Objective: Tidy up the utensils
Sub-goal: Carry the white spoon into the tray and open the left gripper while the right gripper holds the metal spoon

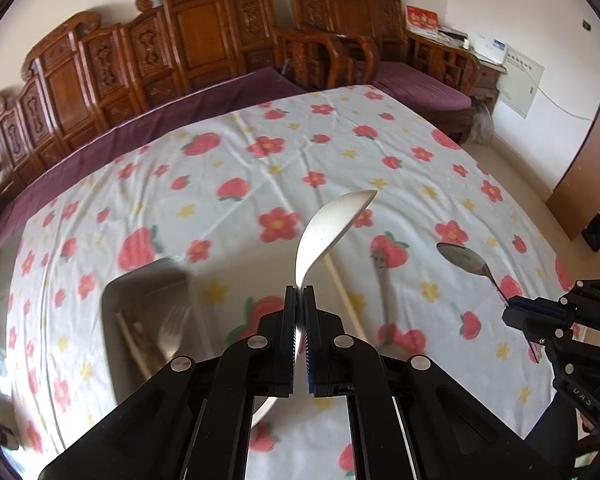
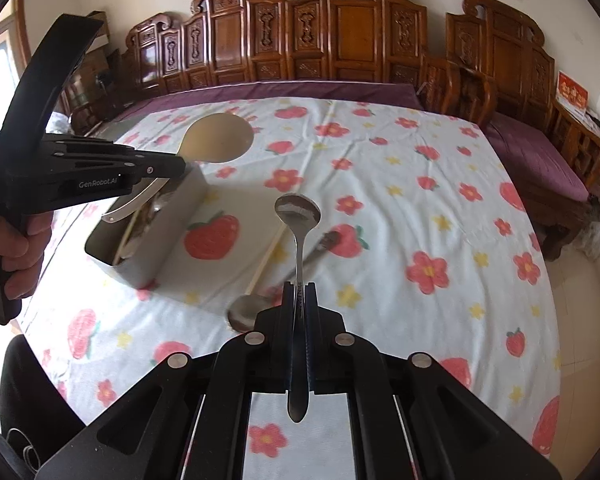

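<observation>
My left gripper [image 1: 300, 292] is shut on a large white serving spoon [image 1: 328, 224], held above the table just right of the metal utensil box [image 1: 148, 280]. The same spoon [image 2: 218, 138] and left gripper [image 2: 180, 166] show in the right wrist view over the box [image 2: 180, 204]. My right gripper [image 2: 300, 286] is shut on the handle of a small steel spoon [image 2: 298, 210], bowl up, above the table; it also shows in the left wrist view [image 1: 466, 260]. The box holds a fork [image 1: 172, 332] and chopsticks [image 1: 134, 346].
On the flowered tablecloth [image 2: 420, 216] lie a single chopstick [image 2: 266, 258], another steel spoon [image 2: 246, 312] and a dark-ended utensil [image 2: 324, 244]. Carved wooden chairs [image 2: 340, 40] with purple cushions stand behind the table. The table edge drops off at the right.
</observation>
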Available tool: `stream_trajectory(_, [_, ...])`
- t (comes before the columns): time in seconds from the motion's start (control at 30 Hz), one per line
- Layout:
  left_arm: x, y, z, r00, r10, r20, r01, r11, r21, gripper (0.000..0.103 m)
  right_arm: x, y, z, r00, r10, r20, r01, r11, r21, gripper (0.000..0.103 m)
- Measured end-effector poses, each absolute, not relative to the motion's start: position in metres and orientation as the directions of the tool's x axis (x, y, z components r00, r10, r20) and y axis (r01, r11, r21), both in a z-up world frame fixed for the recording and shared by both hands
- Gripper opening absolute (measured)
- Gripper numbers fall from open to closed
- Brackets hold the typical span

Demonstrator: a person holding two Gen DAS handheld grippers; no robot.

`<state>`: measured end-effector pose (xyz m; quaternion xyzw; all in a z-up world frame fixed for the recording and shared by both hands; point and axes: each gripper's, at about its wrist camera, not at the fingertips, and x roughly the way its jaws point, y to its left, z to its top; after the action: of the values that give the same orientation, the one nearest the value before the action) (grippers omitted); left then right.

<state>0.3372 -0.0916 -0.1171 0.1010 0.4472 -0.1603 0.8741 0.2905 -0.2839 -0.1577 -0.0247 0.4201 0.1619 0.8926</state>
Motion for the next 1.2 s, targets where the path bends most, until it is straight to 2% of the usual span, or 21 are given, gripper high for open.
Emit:
stream_trajectory(0.6, [0.34, 0.02, -0.135, 0.547, -0.135, -0.826, 0.212, 0.977, -0.019, 0.003, 0.298, -0.206, -0.146, 0.572, 0.306, -0.761, -0.388, 0.918, 0.078, 0.006])
stream_trajectory(1.2, [0.377, 0.057, -0.165, 0.496, -0.177, -0.85, 0.107, 0.984, -0.142, 0.003, 0.319, -0.165, -0.147, 0.551, 0.335, -0.764, -0.425, 0.901, 0.088, 0.006])
